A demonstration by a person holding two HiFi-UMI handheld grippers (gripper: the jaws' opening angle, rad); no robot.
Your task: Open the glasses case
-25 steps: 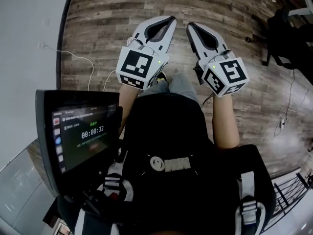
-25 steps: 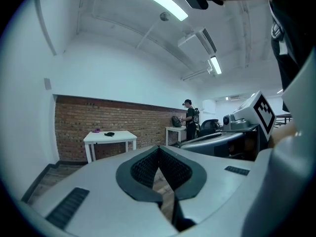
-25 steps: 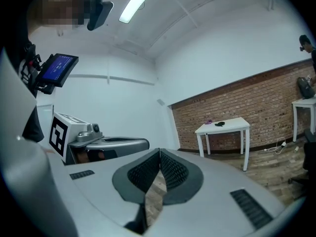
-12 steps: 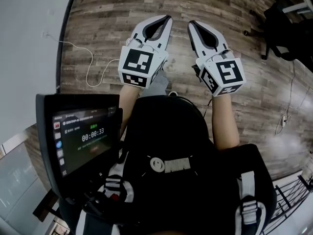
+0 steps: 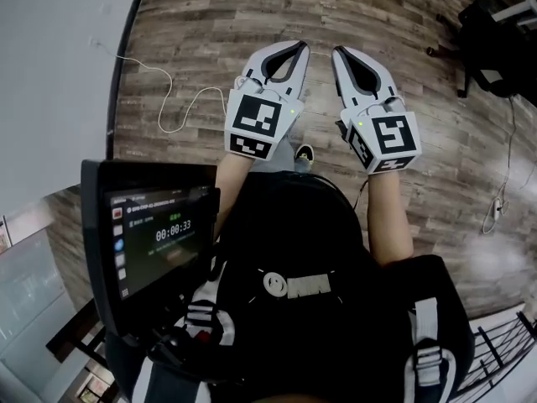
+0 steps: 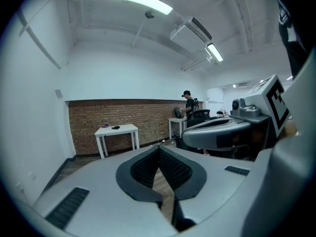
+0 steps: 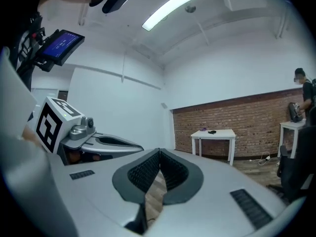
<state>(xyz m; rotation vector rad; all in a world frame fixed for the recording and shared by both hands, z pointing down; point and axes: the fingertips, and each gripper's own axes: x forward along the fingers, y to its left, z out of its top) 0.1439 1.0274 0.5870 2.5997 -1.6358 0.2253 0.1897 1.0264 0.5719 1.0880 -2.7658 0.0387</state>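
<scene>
**State of the grippers.** The left gripper [image 5: 296, 49] has its jaws clenched, pad to pad, with nothing between them. The right gripper [image 5: 340, 54] is in the same state: jaws together, empty. Both are held level in front of the person, above bare floor [image 5: 193, 49], side by side, tips angled slightly toward each other.

**Location of the case.** No case is within reach, and none can be positively identified in any view. A white table [image 6: 127, 127] stands well ahead against the brick wall [image 6: 84, 122]. It carries a small dark item [image 6: 115, 127] and, just beside it, a purple item [image 6: 104, 126]. The dark item may be the case, but it is too small to confirm.

**Governing relation.** The table lies far forward of both sets of fingers.
- In the left gripper view it sits left of the jaw line.
- In the right gripper view it sits right of the jaw line.
- With the tips toed in, this places the table roughly straight ahead, between the two grippers.

Neither hand is clearly nearer. The long axis of the dark item cannot be read at this range. The next move calls for closing the gap to the table before either jaw opens.
</scene>
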